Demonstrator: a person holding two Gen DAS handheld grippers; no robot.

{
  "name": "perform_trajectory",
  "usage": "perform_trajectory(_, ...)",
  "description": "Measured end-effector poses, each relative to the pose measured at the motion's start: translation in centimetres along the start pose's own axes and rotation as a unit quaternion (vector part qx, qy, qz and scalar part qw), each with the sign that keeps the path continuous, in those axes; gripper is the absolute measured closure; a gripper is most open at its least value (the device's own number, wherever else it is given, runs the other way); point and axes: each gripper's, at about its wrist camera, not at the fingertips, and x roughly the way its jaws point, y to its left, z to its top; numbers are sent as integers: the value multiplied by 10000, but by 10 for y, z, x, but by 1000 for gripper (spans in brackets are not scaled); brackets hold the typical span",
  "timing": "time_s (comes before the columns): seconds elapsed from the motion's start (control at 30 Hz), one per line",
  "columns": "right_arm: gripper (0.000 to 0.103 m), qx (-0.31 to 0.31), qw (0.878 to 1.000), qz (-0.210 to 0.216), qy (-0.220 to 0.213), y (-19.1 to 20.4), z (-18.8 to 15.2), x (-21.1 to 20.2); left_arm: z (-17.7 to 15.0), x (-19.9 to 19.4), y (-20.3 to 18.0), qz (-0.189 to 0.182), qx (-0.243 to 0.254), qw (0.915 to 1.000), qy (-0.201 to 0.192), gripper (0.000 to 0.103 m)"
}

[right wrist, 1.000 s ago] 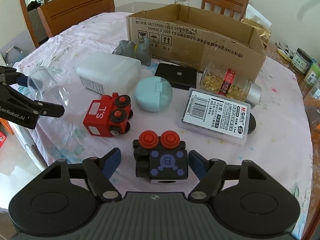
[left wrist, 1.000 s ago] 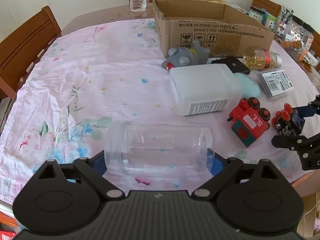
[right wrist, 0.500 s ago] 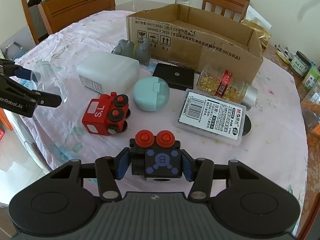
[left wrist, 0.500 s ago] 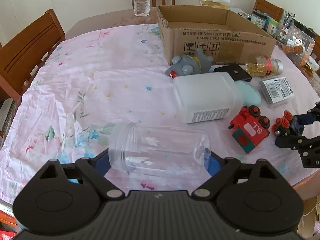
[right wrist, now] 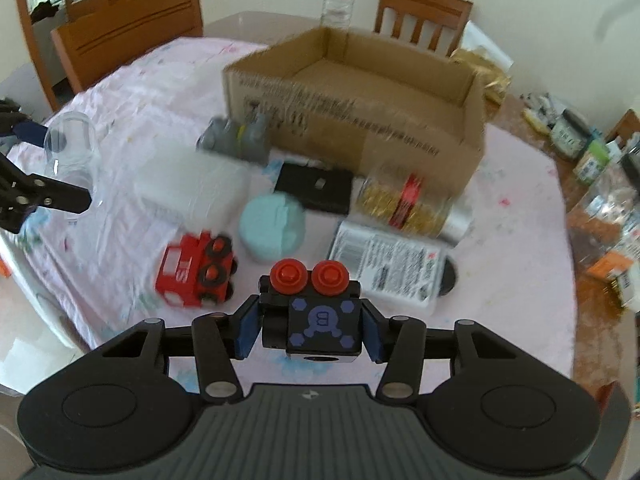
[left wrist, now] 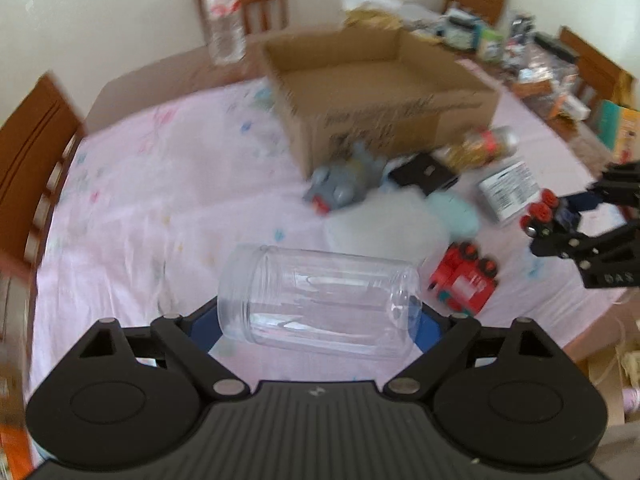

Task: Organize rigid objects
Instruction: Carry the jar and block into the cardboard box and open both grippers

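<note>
My left gripper [left wrist: 316, 320] is shut on a clear plastic jar [left wrist: 320, 300], its blue pads pressing the jar's two ends. The jar lies sideways, lifted off the pink floral cloth. My right gripper [right wrist: 310, 328] is shut on a black toy block with two red wheels [right wrist: 316, 316], held above the table. In the left wrist view that block [left wrist: 546, 212] hangs at the right in the right gripper [left wrist: 568, 220]. In the right wrist view the jar [right wrist: 70, 148] sits at the far left in the left gripper [right wrist: 48, 164]. An open cardboard box [right wrist: 360, 100] stands beyond.
On the cloth lie a red toy train [right wrist: 196, 272], a white plastic container [right wrist: 188, 184], a mint round case [right wrist: 274, 228], a grey toy [right wrist: 236, 140], a black box [right wrist: 316, 188], a capsule jar [right wrist: 408, 200] and a labelled case [right wrist: 392, 268]. Chairs ring the table.
The right gripper's jaws closed on the black toy block and lifted it. The left gripper rose with the clear jar, off the cloth, and rolled slightly. Both views are now blurred.
</note>
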Motion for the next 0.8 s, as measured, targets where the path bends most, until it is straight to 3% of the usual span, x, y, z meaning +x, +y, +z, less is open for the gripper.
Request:
perform_trajectory(0.13, 47, 96, 9997, -78, -222, -12, 23, -14, 41, -7, 0, -134, 296, 9990, -310, 12)
perform_trajectory(0.37, 47, -33, 9974, 98, -712, -49, 76, -16, 123, 20, -10, -78, 231, 9962, -836, 12)
perform_trajectory(0.63, 47, -77, 9957, 237, -890, -96, 137, 23, 197, 92, -11, 126, -64, 9968, -783, 12)
perform_trajectory(0.8, 47, -55, 9961, 283, -828, -114, 153, 47, 221, 125, 0, 193, -355, 9966, -717, 10)
